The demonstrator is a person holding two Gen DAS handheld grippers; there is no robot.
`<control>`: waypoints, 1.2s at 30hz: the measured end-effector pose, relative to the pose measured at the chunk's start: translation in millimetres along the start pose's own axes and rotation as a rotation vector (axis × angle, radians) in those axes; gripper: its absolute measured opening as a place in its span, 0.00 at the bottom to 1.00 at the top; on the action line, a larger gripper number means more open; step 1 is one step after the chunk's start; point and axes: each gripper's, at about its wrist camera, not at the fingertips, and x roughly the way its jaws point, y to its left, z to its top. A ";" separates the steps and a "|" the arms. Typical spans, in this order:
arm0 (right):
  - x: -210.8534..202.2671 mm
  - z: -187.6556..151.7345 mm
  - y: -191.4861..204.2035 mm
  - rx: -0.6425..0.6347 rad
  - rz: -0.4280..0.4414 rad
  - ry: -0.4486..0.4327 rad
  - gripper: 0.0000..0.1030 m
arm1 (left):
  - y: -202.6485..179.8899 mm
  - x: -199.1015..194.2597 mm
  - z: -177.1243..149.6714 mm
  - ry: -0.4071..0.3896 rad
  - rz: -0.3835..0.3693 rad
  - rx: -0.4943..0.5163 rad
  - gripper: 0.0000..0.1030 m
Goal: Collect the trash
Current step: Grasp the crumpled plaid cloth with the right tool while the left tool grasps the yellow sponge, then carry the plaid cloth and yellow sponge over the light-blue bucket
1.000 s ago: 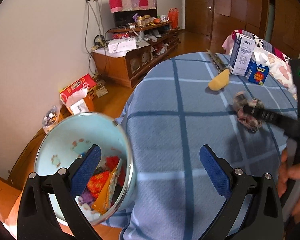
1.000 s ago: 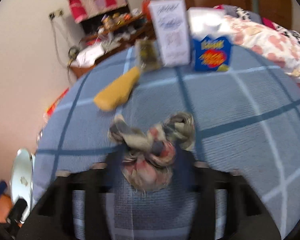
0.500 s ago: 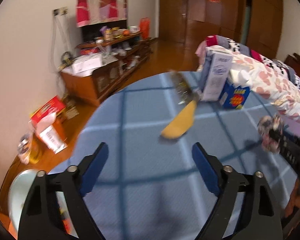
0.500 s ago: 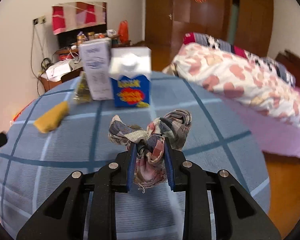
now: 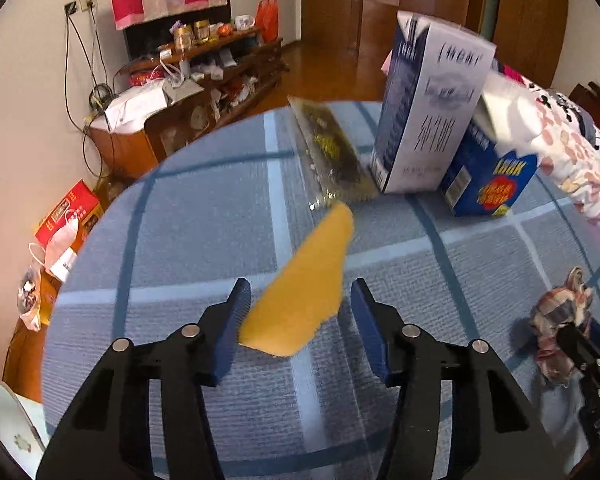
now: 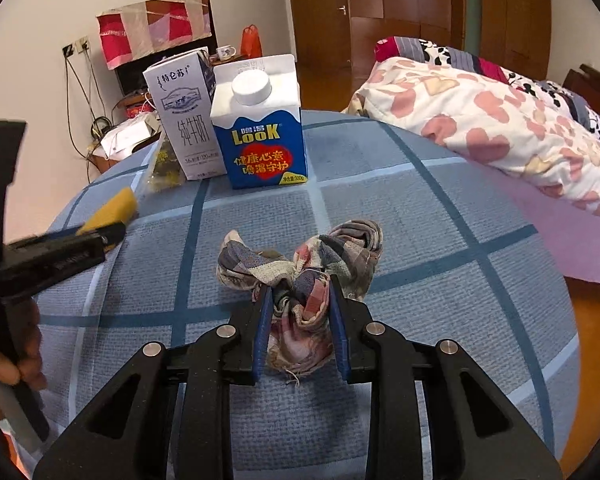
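A yellow sponge [image 5: 304, 280] lies on the blue checked tablecloth [image 5: 204, 240]. My left gripper [image 5: 299, 300] straddles its near end; the jaws are closing, with a thin gap still showing at each pad. A crumpled plaid rag [image 6: 300, 264] sits near the table's front, and my right gripper [image 6: 300, 292] is shut on its bunched middle. In the left wrist view the rag [image 5: 560, 312] and right gripper [image 5: 572, 340] show at the far right. The right wrist view catches the left gripper [image 6: 100, 236] and sponge [image 6: 116, 208] at the left.
A white milk carton [image 5: 428, 120], a blue LOOK carton [image 5: 492, 176] and a clear packet [image 5: 332, 152] stand at the table's far side. The pale bin's rim [image 5: 8, 428] shows lower left, below the table edge. A bed with a heart-print quilt [image 6: 500, 120] lies to the right.
My left gripper swung from above the bin over the table to the sponge, and its jaws narrowed around it. My right gripper closed on the rag and has stayed there.
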 end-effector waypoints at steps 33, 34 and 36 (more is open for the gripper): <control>-107.2 -76.3 60.8 -0.060 0.045 -0.031 0.27 | 41.7 -180.3 -119.8 -0.144 0.116 -0.024 0.34; -109.5 -78.3 63.5 -0.062 0.049 -0.032 0.27 | 43.5 -182.9 -123.2 -0.145 0.118 -0.029 0.34; -115.8 -83.6 69.4 -0.067 0.059 -0.034 0.27 | 49.3 -189.7 -132.4 -0.146 0.125 -0.041 0.34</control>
